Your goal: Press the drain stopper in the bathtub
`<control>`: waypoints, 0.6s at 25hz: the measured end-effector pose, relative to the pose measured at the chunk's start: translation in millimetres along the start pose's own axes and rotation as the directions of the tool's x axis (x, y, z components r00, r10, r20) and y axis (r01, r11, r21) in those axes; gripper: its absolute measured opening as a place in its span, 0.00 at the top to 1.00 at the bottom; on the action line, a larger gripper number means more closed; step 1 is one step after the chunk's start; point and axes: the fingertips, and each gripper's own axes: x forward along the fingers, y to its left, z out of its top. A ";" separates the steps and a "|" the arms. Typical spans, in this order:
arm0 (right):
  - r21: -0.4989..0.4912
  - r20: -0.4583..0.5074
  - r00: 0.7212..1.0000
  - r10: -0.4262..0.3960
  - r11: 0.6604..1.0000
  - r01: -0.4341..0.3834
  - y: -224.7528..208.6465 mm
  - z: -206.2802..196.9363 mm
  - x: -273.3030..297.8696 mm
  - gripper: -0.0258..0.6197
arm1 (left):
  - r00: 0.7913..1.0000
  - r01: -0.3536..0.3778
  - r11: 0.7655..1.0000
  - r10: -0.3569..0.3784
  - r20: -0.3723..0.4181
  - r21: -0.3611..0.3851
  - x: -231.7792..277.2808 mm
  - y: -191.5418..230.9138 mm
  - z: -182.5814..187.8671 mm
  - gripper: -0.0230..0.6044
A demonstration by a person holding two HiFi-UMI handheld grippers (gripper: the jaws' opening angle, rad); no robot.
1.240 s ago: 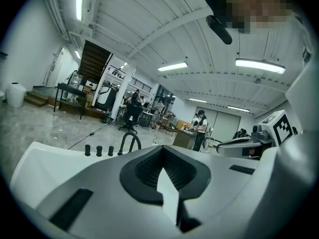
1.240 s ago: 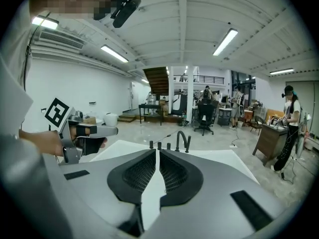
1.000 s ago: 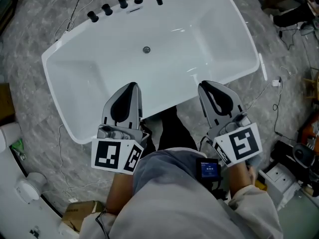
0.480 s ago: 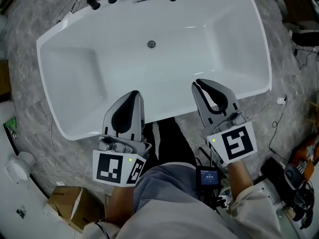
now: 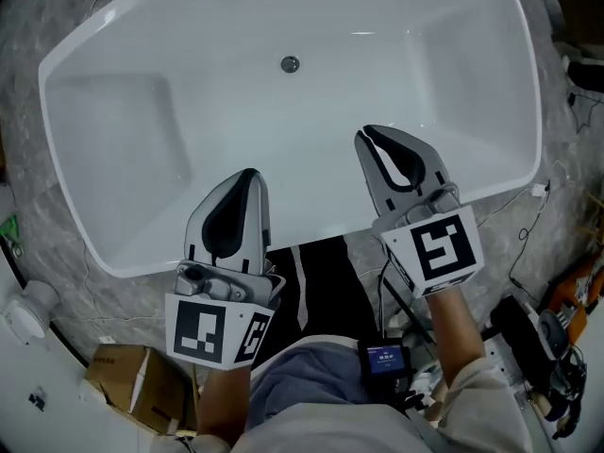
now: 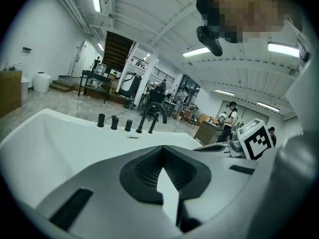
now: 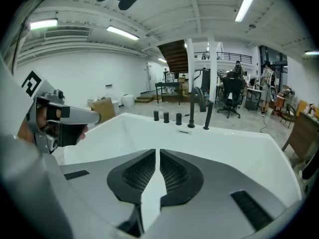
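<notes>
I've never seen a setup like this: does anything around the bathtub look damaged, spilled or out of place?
Nothing looks damaged or spilled: the bathtub is clean and empty, with the drain stopper in its bottom. Only the surroundings are untidy: a white cable trails over the floor by one end, and a cardboard box lies nearby.

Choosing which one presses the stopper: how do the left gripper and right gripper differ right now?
The right gripper reaches farther over the bathtub, nearer the drain stopper; the left gripper sits back by the near rim. The right gripper angles toward the drain; the left gripper points straighter ahead. Both are shut and empty.
</notes>
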 end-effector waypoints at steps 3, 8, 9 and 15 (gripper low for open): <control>0.019 -0.034 0.999 0.000 1.000 0.000 -9.7 -23.8 28.6 0.92 | 1.000 0.005 1.000 -0.005 -0.017 0.008 18.6 10.3 -19.0 0.95; 0.037 -0.093 0.996 0.013 0.999 -0.010 -29.5 -59.8 68.1 0.92 | 0.999 0.008 1.000 -0.007 -0.036 0.013 52.0 15.3 -44.5 0.95; 0.034 -0.101 0.995 0.015 0.999 -0.012 -33.4 -65.3 76.6 0.92 | 0.999 0.006 1.000 -0.006 -0.044 0.013 59.2 16.9 -51.2 0.95; 0.023 -0.129 0.991 0.046 0.999 -0.044 -54.9 -95.4 132.7 0.92 | 0.996 -0.015 1.000 0.016 -0.088 0.013 105.4 29.7 -89.7 0.95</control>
